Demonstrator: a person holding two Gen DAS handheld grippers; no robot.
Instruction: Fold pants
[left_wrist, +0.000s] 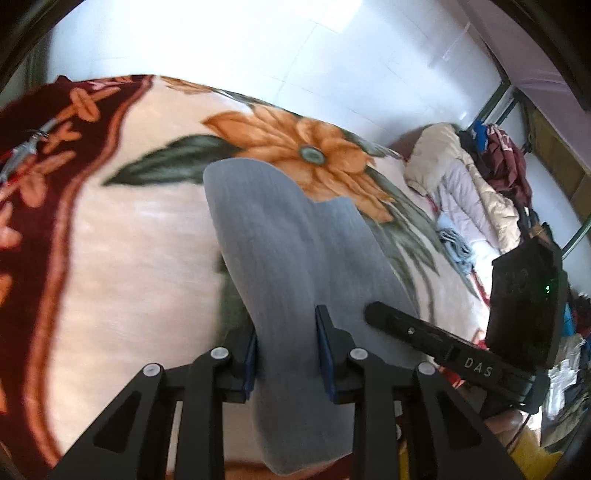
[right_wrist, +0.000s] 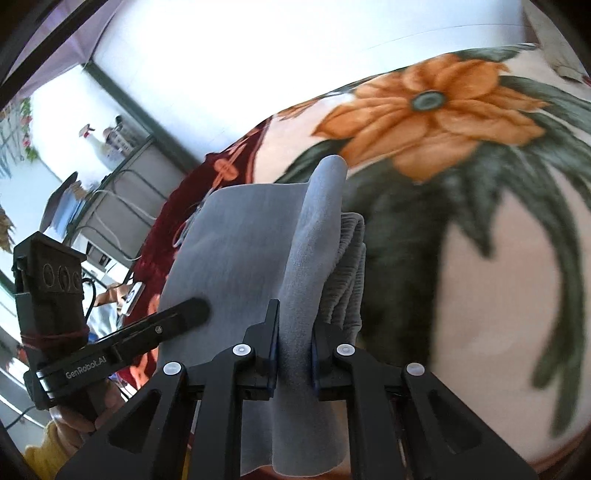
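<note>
Your left tongs (left_wrist: 286, 347) and right tongs (right_wrist: 293, 343) both clenched on grey pants (left_wrist: 291, 243), side by side. Pants hang lifted above floral blanket (left_wrist: 140, 240); long axis runs away from tongs toward orange flower (left_wrist: 295, 147).

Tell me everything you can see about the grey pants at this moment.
The pants are plain blue-grey, of a soft, finely ribbed knit. They are bunched in folds, draped lengthwise away from both cameras over the flowered blanket. A thicker ribbed band shows at one edge in the right wrist view. The left gripper has cloth between its jaws; the right gripper pinches a raised fold of it. The near end hangs below the jaws in both views.
</note>
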